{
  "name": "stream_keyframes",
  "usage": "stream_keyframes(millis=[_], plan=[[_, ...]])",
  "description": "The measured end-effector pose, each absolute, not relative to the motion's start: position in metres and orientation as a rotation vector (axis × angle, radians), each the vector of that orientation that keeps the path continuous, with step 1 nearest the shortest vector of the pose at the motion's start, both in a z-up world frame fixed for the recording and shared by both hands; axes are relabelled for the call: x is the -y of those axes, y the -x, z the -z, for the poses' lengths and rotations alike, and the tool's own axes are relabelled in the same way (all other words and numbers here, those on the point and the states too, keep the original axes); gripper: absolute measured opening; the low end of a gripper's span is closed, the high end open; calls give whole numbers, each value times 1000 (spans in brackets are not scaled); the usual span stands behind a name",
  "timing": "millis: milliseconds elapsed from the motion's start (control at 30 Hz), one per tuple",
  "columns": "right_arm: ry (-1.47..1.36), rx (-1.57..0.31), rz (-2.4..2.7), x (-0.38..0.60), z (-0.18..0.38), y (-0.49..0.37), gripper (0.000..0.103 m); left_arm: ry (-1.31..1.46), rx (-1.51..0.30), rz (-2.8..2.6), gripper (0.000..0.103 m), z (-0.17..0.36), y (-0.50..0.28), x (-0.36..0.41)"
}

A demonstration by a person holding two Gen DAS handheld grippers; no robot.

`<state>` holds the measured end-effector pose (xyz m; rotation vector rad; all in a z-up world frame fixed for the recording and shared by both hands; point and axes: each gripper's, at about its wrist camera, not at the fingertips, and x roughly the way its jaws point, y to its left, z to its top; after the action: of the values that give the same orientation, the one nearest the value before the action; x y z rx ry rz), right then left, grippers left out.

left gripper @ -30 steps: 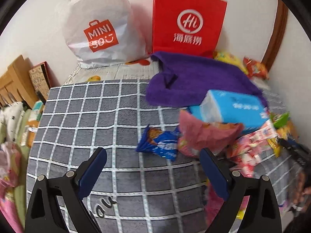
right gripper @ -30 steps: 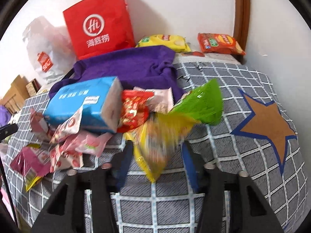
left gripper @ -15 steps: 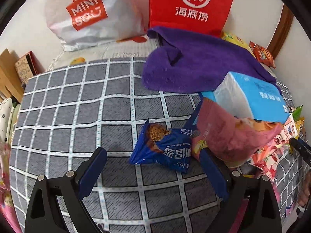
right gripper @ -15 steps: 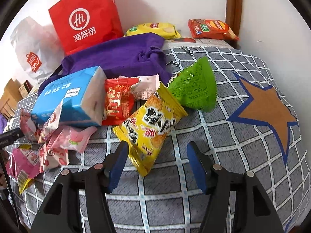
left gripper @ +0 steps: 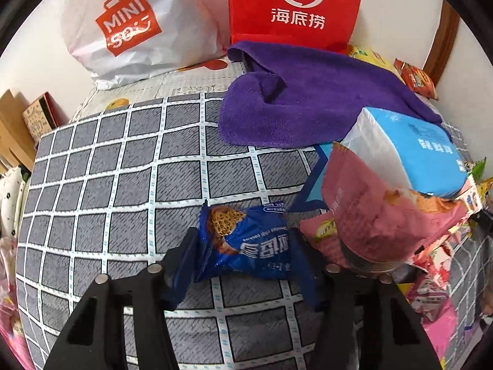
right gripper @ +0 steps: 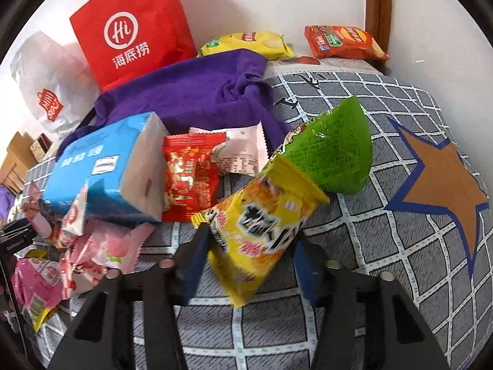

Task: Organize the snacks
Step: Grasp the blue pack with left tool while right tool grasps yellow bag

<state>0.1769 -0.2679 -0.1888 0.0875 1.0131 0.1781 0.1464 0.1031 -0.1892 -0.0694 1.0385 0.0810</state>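
1. Checked grey bedcover [left gripper: 129, 185]: carries everything; a brown star with blue edging [right gripper: 443, 178] shows on it in the right wrist view.
2. Purple towel [left gripper: 308, 101]: crumpled, at the far side of the cover, in front of the red paper bag [left gripper: 295, 6]; white Miniso bag [left gripper: 129, 27] beside the red one, against the wall.
3. Blue tissue pack [right gripper: 101, 166]: lies tilted at the towel's near edge, among the snack heap.
4. Pink snack bag [left gripper: 379, 215]: leans against the tissue pack, just right of the left gripper.
5. Green snack bag [right gripper: 336, 154]: stands on the cover beyond the yellow packet, touching its far end.
6. Yellow snack packet [right gripper: 255, 234]: sits between the fingers of the right gripper [right gripper: 249, 259]. Both blue pads press its sides; the packet is pinched, near end pointing at the camera.
7. Blue cookie packet [left gripper: 249, 246]: lies on the cover between the fingers of the left gripper [left gripper: 246, 262]. Pads are closed against its crumpled ends, pinching it.
8. Red packet [right gripper: 188, 175] and small pink wrappers [right gripper: 104, 246]: loose beside the tissue pack.
9. Yellow chip bag [right gripper: 246, 43] and orange chip bag [right gripper: 342, 41]: far back, by the wall.
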Motion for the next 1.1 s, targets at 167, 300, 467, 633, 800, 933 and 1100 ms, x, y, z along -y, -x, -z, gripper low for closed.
stream_keyframes(millis=[167,300,467,633,800,933,1100], plan=[[-61,-969,-184,269,170,-160,48,89,-1028,-93,46,179,-134,-109],[-34,-932,-207,270,150,-148,48,90,-1009,-98,46,166,-122,-109],[108,-881,-231,264,127,-132,48,91,-979,-77,46,144,-104,-104],[124,-857,-292,255,111,-112,48,117,-955,-65,46,128,-90,-97],[87,-840,-337,240,100,-100,48,115,-932,-44,46,111,-81,-81],[65,-822,-360,226,87,-101,48,110,-914,-6,46,95,-82,-66],[60,-818,-363,209,73,-118,48,78,-890,41,46,76,-89,-44]])
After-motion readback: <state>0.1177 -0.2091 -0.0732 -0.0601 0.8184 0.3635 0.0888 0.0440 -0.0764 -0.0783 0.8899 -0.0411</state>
